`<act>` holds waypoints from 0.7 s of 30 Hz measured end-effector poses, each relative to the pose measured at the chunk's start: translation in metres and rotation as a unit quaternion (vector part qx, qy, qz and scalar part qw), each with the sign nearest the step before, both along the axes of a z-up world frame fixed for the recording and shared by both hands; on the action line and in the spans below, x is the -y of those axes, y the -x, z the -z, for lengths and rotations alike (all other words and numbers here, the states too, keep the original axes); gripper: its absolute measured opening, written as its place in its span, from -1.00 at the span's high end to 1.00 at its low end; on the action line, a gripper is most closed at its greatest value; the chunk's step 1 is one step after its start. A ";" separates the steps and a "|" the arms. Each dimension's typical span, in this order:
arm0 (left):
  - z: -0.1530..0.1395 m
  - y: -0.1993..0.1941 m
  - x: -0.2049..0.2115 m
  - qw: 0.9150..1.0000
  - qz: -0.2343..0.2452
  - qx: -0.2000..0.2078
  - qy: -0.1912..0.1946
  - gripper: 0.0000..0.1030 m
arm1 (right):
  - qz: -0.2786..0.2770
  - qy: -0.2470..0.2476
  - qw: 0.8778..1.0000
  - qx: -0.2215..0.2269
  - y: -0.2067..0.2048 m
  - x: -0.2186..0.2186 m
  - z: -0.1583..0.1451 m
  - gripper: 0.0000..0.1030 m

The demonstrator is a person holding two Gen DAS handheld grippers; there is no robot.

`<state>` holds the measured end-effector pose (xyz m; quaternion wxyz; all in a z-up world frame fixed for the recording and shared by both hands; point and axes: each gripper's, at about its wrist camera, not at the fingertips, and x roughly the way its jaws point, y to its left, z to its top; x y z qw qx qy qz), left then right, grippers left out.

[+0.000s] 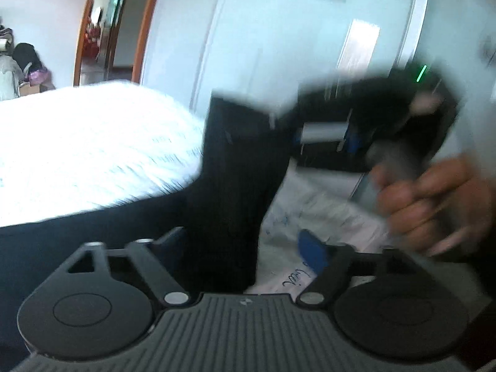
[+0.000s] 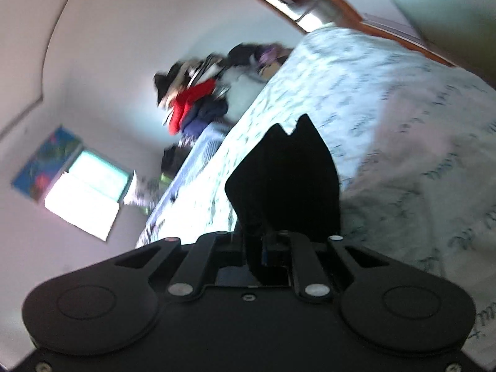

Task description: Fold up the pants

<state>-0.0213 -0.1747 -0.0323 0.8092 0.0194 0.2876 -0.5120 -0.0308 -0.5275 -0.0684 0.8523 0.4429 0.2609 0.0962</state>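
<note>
The black pants (image 1: pixel 235 167) hang lifted above the bed, blurred by motion. In the left wrist view my left gripper (image 1: pixel 245 248) is open, with one blue pad (image 1: pixel 311 249) showing; the cloth runs between its fingers. The right gripper (image 1: pixel 328 133), held by a hand (image 1: pixel 434 204), grips the pants' upper edge at the right. In the right wrist view my right gripper (image 2: pixel 276 248) is shut on a fold of the black pants (image 2: pixel 288 179), which stands up in front of the camera.
A bed with a white patterned cover (image 2: pixel 387 142) lies under both grippers and also shows in the left wrist view (image 1: pixel 86 152). A pile of clothes (image 2: pixel 198 102) sits at its far end. White wardrobe doors (image 1: pixel 279 37) and a doorway (image 1: pixel 102 28) stand behind.
</note>
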 end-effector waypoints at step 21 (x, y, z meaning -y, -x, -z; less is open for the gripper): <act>0.024 -0.148 0.063 0.946 -0.023 -0.318 -0.055 0.47 | -0.039 0.107 0.993 -0.009 -0.012 -0.059 0.022 0.71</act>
